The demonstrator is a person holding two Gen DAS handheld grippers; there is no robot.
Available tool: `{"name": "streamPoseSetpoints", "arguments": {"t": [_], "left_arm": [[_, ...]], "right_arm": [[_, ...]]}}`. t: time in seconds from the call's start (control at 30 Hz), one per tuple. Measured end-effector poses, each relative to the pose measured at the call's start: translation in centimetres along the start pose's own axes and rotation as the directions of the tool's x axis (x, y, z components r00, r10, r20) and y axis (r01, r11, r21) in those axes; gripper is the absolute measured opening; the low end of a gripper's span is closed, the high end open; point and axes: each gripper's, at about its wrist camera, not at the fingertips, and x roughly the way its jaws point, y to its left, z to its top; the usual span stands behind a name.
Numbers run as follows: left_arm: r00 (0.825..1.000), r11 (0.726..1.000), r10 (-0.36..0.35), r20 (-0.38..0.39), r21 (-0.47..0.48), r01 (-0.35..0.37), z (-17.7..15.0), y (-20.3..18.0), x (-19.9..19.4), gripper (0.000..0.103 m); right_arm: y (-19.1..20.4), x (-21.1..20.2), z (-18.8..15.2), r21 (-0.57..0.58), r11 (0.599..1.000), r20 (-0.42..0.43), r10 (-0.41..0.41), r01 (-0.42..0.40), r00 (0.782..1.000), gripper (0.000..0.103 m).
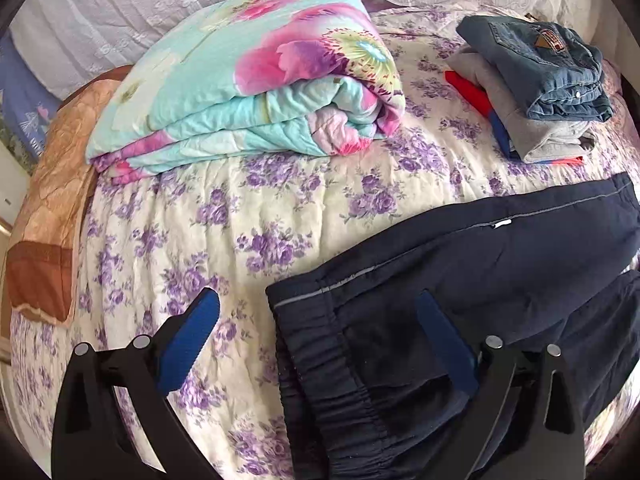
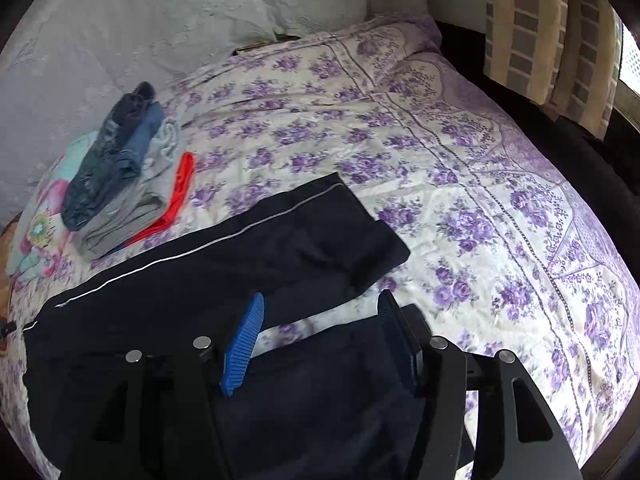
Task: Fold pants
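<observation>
Left claw (image 1: 316, 320), right claw (image 2: 320, 320): black frames, blue ribbed pads, silver screws.

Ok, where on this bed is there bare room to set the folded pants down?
Bare floral bedspread lies right of the navy pants, and between them and the rolled turquoise quilt. Crowded by the folded clothes stack.

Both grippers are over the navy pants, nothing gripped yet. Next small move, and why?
Probably lower the left gripper and close on the elastic waistband corner of the dark navy pants with grey side piping. The jaws are open and straddle that edge, one finger over the purple-flowered quilt. The right gripper hangs open over the nearer leg, legs still spread apart.
</observation>
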Motion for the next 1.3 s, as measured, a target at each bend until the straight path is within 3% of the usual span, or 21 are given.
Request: {"name": "streamPoseSetpoints", "arguments": {"t": [0.13, 0.3, 0.37, 0.43, 0.47, 0.5, 0.53, 0.57, 0.63, 0.7, 0.83, 0.87, 1.03, 1.13, 1.2, 1.23, 1.27, 1.3], "left_arm": [[0.989, 0.984, -0.123, -0.076, 0.119, 0.132, 2.2, -0.5, 3.9, 0.096], [0.948, 0.945, -0.235, -0.216, 0.176, 0.275, 3.5, -1.0, 9.4, 0.096], [0.915, 0.924, -0.319, -0.247, 0.132, 0.358, 3.6, -0.6, 10.7, 0.096], [0.903, 0.912, -0.374, -0.212, 0.091, 0.400, 2.9, -0.7, 11.3, 0.067], [0.922, 0.917, -0.349, -0.166, 0.144, 0.372, 2.2, -1.5, 10.8, 0.065], [0.929, 0.909, -0.349, -0.122, 0.197, 0.367, 1.5, -2.2, 9.8, 0.042], [0.928, 0.899, -0.360, -0.098, 0.228, 0.373, 1.1, -2.7, 8.8, 0.016], [0.929, 0.896, -0.361, -0.078, 0.247, 0.369, 0.8, -3.0, 7.9, 0.008], [0.928, 0.892, -0.368, -0.054, 0.261, 0.369, 0.7, -3.1, 6.7, 0.008], [0.929, 0.890, -0.367, -0.039, 0.275, 0.363, 0.6, -3.0, 6.0, 0.008], [0.937, 0.896, -0.349, -0.023, 0.284, 0.341, 0.2, -2.9, 5.0, 0.008], [0.939, 0.899, -0.344, -0.022, 0.282, 0.336, 0.2, -3.0, 5.0, 0.008], [0.949, 0.905, -0.314, -0.015, 0.296, 0.304, -0.1, -3.3, 4.6, 0.008], [0.946, 0.904, -0.323, -0.012, 0.293, 0.312, 0.0, -3.3, 4.6, 0.008], [0.942, 0.902, -0.336, -0.012, 0.283, 0.326, 0.0, -2.8, 4.7, 0.008], [0.940, 0.902, -0.342, -0.012, 0.275, 0.332, -0.1, -2.6, 4.7, 0.008], [0.939, 0.904, -0.343, -0.014, 0.268, 0.334, -0.1, -2.4, 4.9, 0.008], [0.941, 0.907, -0.338, -0.015, 0.260, 0.330, -0.1, -2.4, 5.1, 0.008]], "right_arm": [[3.7, -1.3, -3.9, -0.043, 0.997, -0.030, 0.065, -0.066, 0.997, 0.060], [7.0, -1.7, -5.3, -0.081, 0.995, -0.055, 0.052, -0.057, 0.997, 0.060], [8.3, -1.6, -4.9, -0.111, 0.993, -0.048, 0.046, -0.051, 0.998, 0.060], [9.9, -0.9, -4.2, -0.144, 0.986, -0.057, 0.070, -0.078, 0.996, 0.060], [11.2, -0.2, -3.6, -0.176, 0.979, -0.069, 0.093, -0.104, 0.993, 0.060], [12.8, 0.7, -2.9, -0.224, 0.963, -0.090, 0.133, -0.150, 0.987, 0.060], [14.9, 1.6, -1.9, -0.282, 0.935, -0.115, 0.190, -0.216, 0.975, 0.060], [17.1, 2.5, -1.0, -0.338, 0.897, -0.148, 0.247, -0.284, 0.958, 0.060], [22.1, 5.0, 1.0, -0.431, 0.793, -0.263, 0.346, -0.431, 0.900, 0.070], [26.8, 7.9, 2.5, -0.511, 0.689, -0.355, 0.375, -0.513, 0.857, 0.075], [33.7, 13.8, 3.9, -0.662, 0.549, -0.443, 0.262, -0.510, 0.858, 0.075], [34.7, 15.2, 3.9, -0.674, 0.522, -0.475, 0.236, -0.523, 0.847, 0.075], [36.9, 19.4, 4.0, -0.686, 0.427, -0.580, 0.167, -0.589, 0.797, 0.075], [37.3, 21.3, 3.4, -0.638, 0.397, -0.672, 0.131, -0.660, 0.729, 0.075], [37.7, 22.5, 2.3, -0.636, 0.385, -0.697, 0.086, -0.669, 0.712, 0.074], [37.8, 22.5, 1.7, -0.656, 0.371, -0.681, 0.083, -0.657, 0.728, 0.068], [37.9, 21.8, 1.3, -0.670, 0.339, -0.670, 0.107, -0.660, 0.735, 0.039], [38.0, 20.9, 1.2, -0.657, 0.319, -0.679, 0.142, -0.683, 0.720, 0.006]]}}
